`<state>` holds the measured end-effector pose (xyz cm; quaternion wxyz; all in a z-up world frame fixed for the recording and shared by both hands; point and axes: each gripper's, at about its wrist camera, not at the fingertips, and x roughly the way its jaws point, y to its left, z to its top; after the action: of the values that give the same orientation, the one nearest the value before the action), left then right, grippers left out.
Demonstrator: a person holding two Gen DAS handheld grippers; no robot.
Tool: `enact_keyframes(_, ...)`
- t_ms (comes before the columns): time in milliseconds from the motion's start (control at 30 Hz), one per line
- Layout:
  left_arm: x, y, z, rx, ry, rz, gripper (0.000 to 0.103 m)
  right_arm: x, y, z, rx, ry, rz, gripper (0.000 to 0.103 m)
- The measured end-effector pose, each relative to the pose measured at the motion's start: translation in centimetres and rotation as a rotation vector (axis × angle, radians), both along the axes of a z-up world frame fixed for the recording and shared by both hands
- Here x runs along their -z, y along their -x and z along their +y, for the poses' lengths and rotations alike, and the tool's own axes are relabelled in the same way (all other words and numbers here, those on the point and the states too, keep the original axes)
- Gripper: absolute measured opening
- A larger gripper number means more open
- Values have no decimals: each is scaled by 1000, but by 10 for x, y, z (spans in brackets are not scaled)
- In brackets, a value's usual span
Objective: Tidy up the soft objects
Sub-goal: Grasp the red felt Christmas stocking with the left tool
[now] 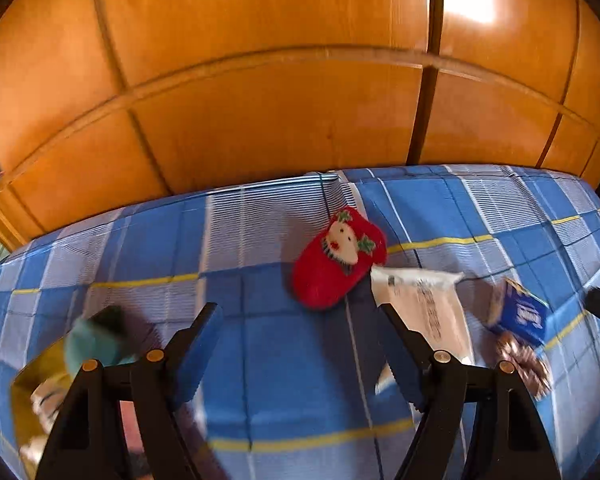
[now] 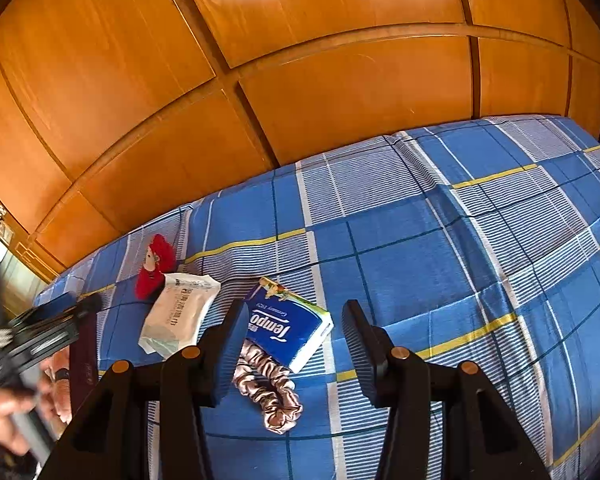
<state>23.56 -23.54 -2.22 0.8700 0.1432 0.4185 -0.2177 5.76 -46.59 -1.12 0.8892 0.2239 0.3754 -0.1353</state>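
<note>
The black left gripper with blue pads (image 1: 296, 332) tilts downward, its 2 jaws spread apart, gripping nothing. The matching right gripper (image 2: 296, 330) does likewise. A hand (image 2: 4, 416) grasps the left gripper's handle.

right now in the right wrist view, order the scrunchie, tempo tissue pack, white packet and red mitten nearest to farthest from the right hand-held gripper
1. scrunchie, just beside its left finger
2. tempo tissue pack, just beyond the scrunchie
3. white packet, farther left
4. red mitten, far left, behind the packet

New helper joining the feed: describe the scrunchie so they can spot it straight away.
On the blue plaid bedsheet, find the blue tissue pack near the right gripper. The scrunchie lies against its near edge: a shiny, ruffled pinkish-beige fabric ring, the only crinkled loop among flat packets.
</note>
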Motion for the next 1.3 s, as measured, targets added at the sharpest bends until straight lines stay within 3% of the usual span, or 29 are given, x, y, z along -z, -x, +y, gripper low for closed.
enact_keyframes(467,48,-65,-48,65,74,105,77,9,-2,-5,3,-72,12,49)
enact_keyframes(567,56,-64,-50,105,114,159,42,10,-3,-5,4,-69,15,49)
enact_keyframes(600,55,-60,-52,123,132,160,25,10,-3,-5,5,-68,15,49)
enact_keyframes(767,30,-39,-44,122,173,108,23,10,-2,-8,19,-54,13,49)
enact_keyframes(900,1,-19,-23,100,206,84,24,13,-1,-14,43,-68,21,49)
enact_keyframes(1067,-19,54,-5,190,189,32,24,17,4,-25,80,-112,23,49)
enact_keyframes(1233,1,142,11,298,146,14,24,25,4,-28,73,-165,49,49)
enact_keyframes(1300,17,172,20,324,141,44,24,28,2,-23,47,-172,64,49)
